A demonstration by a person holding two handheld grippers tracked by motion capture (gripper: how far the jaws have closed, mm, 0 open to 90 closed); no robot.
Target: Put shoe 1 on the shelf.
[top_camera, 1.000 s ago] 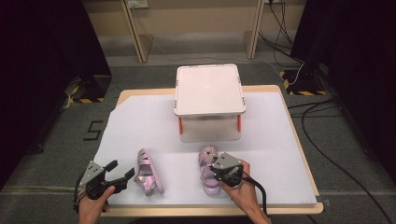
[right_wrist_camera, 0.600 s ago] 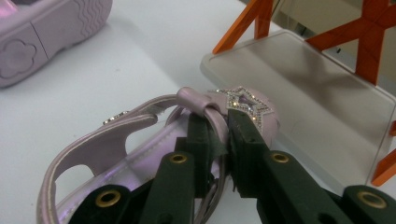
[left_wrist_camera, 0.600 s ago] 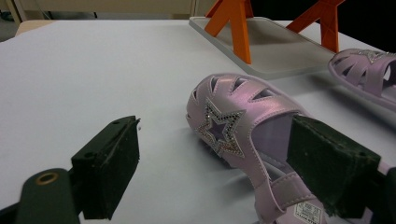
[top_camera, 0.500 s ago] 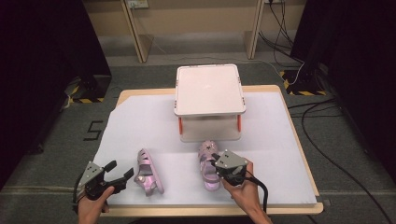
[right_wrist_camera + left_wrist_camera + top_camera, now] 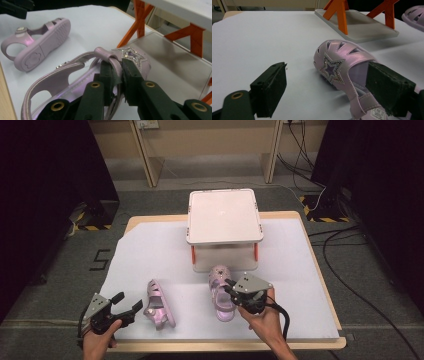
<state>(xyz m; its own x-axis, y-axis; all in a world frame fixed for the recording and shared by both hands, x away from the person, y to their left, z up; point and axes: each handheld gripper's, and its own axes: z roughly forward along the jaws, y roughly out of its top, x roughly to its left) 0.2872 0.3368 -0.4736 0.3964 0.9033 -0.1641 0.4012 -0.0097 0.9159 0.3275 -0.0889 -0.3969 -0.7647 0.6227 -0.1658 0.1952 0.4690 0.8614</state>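
Two lilac sandals with glitter stars are here. One sandal (image 5: 159, 304) lies tipped on its side on the white table cover, sole towards the right hand (image 5: 40, 45). My left gripper (image 5: 127, 303) stands open just left of it, jaws wide and pointing at its star toe (image 5: 337, 67). Nothing is between its pads (image 5: 270, 87). My right gripper (image 5: 231, 289) is shut on a strap of the other sandal (image 5: 220, 292), pinching the thin band behind the star (image 5: 132, 56). That sandal hangs slightly raised, toe towards the stand.
A white stand (image 5: 224, 215) with a flat top, orange legs (image 5: 339, 15) and a clear base plate (image 5: 175, 62) sits at the middle back of the table. The wooden table edge (image 5: 225, 344) runs along the front. Cables lie on the floor at right.
My right gripper has risen a little with the sandal's strap in it, lifting that sandal. The left gripper and its sandal have stayed put.
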